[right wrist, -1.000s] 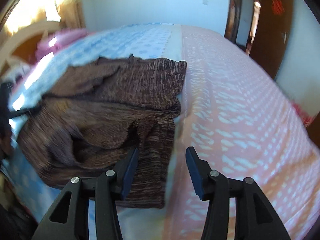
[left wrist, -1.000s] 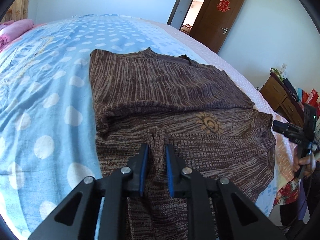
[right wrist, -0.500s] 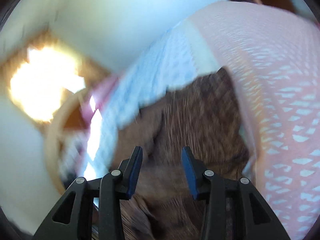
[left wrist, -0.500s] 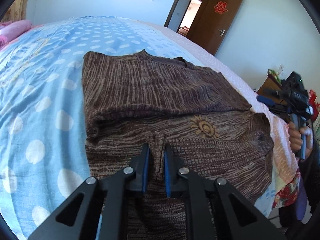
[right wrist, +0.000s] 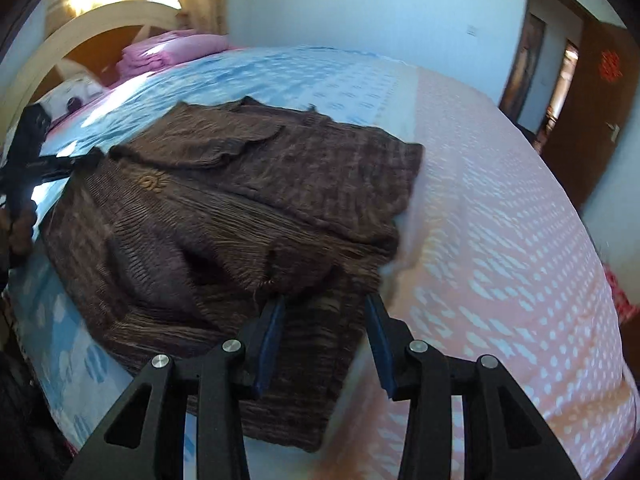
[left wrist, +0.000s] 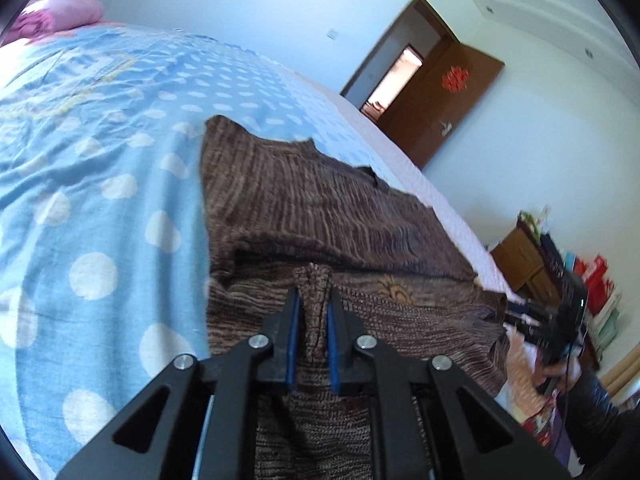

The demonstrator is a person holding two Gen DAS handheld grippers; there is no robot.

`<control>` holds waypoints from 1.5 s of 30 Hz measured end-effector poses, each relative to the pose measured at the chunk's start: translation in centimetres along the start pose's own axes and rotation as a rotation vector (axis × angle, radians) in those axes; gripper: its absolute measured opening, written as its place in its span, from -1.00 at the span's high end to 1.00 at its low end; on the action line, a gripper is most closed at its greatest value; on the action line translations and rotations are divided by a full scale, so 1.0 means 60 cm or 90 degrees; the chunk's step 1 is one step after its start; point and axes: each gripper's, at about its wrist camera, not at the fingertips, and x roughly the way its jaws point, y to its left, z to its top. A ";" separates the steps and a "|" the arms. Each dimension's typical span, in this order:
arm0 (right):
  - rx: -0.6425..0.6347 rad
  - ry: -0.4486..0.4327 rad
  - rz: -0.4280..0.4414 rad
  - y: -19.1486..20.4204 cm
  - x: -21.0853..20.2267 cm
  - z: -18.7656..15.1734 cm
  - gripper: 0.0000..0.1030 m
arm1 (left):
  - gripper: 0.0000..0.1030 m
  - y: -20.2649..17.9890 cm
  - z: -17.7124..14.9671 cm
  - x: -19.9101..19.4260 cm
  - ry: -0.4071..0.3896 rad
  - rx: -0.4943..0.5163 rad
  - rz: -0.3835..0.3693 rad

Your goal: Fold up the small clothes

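A brown knit sweater [left wrist: 320, 208] lies on the bed, its upper part folded over the lower, a sun motif [left wrist: 394, 284] showing. My left gripper [left wrist: 314, 296] is shut on a pinched ridge of the knit at the near hem. In the right wrist view the same sweater [right wrist: 280, 184] spreads across the bed. My right gripper [right wrist: 326, 300] hovers open over its near corner, a bunched flap just beyond the left fingertip [right wrist: 276, 312] and nothing pressed between the pads. The left gripper [right wrist: 36, 160] shows at the sweater's far left side.
The bed cover is blue with white dots [left wrist: 100, 200] on one half and pink [right wrist: 500, 240] on the other. A pink pillow [right wrist: 176, 48] and headboard [right wrist: 80, 36] lie beyond. A brown door [left wrist: 440, 100] and a wooden cabinet [left wrist: 524, 256] stand by the wall.
The left jaws have pinched tighter on the knit ridge and the gripper has rolled. The right gripper swung up and away, then came back over the sweater's near corner with narrower jaws.
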 end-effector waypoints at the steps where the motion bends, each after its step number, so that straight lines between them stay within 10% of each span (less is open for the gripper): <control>1: -0.025 0.000 0.007 0.014 0.007 0.010 0.17 | 0.76 0.005 0.000 -0.001 -0.003 -0.011 0.003; 4: -0.049 0.015 -0.040 0.023 0.042 0.042 0.17 | 0.76 0.013 0.000 -0.001 0.000 -0.027 0.016; 16: 0.169 -0.043 0.075 -0.078 0.010 0.034 0.17 | 0.76 0.025 -0.005 0.014 0.020 -0.034 0.012; 23: -0.079 0.038 0.015 -0.004 0.042 0.045 0.17 | 0.76 0.019 -0.007 0.016 0.020 -0.020 0.023; 29: -0.112 0.042 0.056 0.011 0.084 0.055 0.16 | 0.75 0.012 -0.007 0.020 0.024 -0.001 0.038; 32: -0.063 0.052 0.077 -0.004 0.085 0.059 0.89 | 0.73 0.012 -0.007 0.021 0.025 0.004 0.042; 45: 0.288 -0.145 0.091 -0.088 -0.077 0.048 0.89 | 0.76 -0.027 0.024 -0.034 -0.047 0.018 0.030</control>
